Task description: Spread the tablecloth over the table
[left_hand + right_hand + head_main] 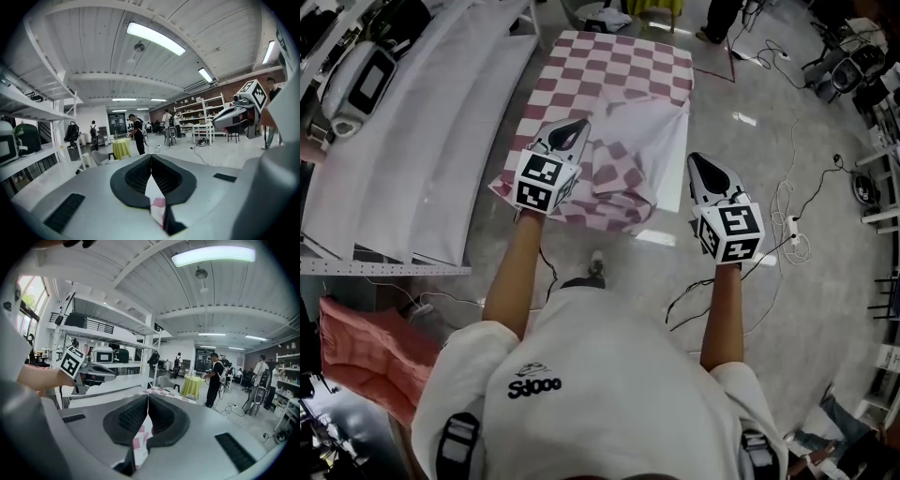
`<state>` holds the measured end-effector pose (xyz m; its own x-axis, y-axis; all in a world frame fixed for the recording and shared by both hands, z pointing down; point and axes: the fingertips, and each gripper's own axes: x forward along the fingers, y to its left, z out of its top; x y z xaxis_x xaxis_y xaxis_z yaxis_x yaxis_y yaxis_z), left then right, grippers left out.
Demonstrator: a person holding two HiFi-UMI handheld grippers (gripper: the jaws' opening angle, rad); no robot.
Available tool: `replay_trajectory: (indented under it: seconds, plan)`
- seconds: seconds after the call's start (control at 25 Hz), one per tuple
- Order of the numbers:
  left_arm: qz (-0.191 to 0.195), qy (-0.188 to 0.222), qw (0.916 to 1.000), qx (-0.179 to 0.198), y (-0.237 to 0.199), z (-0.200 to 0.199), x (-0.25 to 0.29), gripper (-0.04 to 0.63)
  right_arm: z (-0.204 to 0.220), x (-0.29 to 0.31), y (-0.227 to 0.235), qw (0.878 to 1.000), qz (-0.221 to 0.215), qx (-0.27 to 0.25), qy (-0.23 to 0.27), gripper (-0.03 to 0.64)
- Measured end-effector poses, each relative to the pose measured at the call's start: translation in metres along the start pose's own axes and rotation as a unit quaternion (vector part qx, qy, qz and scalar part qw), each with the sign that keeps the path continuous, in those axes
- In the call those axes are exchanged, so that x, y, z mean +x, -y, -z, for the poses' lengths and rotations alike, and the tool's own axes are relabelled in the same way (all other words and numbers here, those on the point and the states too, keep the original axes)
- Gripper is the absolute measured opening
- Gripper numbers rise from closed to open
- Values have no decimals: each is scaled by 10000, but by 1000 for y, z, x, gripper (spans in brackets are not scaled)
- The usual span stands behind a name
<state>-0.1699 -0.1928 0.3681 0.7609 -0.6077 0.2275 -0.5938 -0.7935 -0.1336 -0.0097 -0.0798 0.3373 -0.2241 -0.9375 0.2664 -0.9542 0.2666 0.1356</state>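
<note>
Nearest the person, both pairs of jaws are pressed fully together, each on a piece of the tablecloth (619, 75): the left gripper view shows a thin strip of white and pink fabric pinched between the dark pads, and the right gripper view shows checked fabric caught the same way. In the head view the left gripper (573, 128) sits over the near left corner of the surface (677, 197), while the right gripper (697, 162) stands just outside the near right edge, so the two hold the cloth's near end from either side, the left one a little further forward. Just beyond the jaws the cloth is bunched, with a folded-back flap (633, 141) lying pale side up. Past that it lies flat and checked, its long axis running straight away from the person to the far end. Everything left to spread, as I judge it, lies between and just ahead of the jaws, so the coming move likely calls for drawing the near edge out evenly until the flap opens flat
</note>
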Motion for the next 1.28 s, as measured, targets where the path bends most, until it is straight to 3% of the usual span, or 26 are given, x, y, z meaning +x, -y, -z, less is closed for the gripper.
replay_trajectory:
  seconds: [0.36,0.64,0.72,0.8,0.92,1.28]
  plan:
    - [59,-693,9964,-488,-72,85,51,29,31,90,-9,9975,-220,15,-669,61]
    - [199,-1077,9904,-847,-97,137,84,37,72,159,-21,9901,-609,138,-1260,120]
    - [255,-1243,9867,-1016,-100,155,94,68,86,179,-26,9866,-754,163,-1435,125]
    - [326,-1431,9825,-1149,-101,175,103,107,100,201,-30,9829,-898,214,-1596,132]
    - [431,-1645,9767,-1306,-104,201,122,114,126,238,-33,9759,-1125,307,-1843,149]
    - [594,-2279,9574,-1668,-110,273,178,167,234,313,-39,9405,-1562,623,-2953,181]
